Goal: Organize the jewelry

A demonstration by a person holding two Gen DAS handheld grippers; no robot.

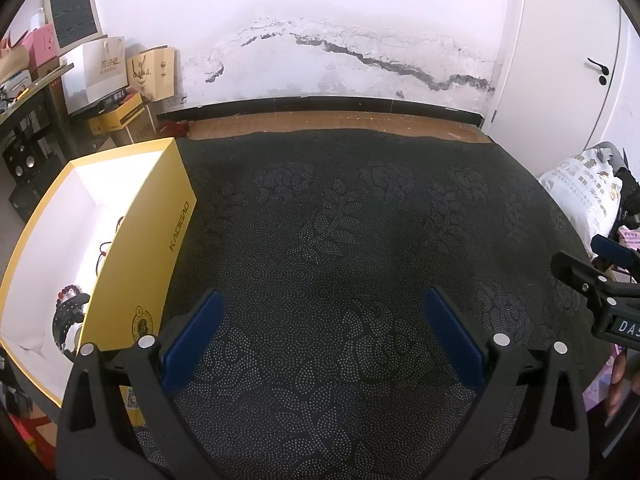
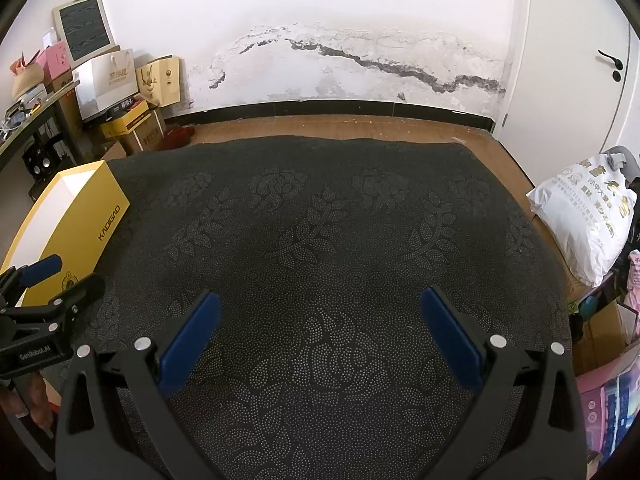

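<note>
A yellow box with a white inside stands open at the left edge of the dark patterned cloth. Inside it lie a dark beaded bracelet and a thin red cord. My left gripper hovers open over bare cloth just right of the box, nothing between its blue pads. My right gripper is open too, above the middle of the cloth. The box shows at far left in the right wrist view, with the left gripper in front of it. The right gripper appears at the left view's right edge.
Cardboard boxes and paper bags are stacked in the back left corner by a dark shelf. A white printed sack lies right of the cloth, with pink boxes below it. A cracked white wall and a door stand behind.
</note>
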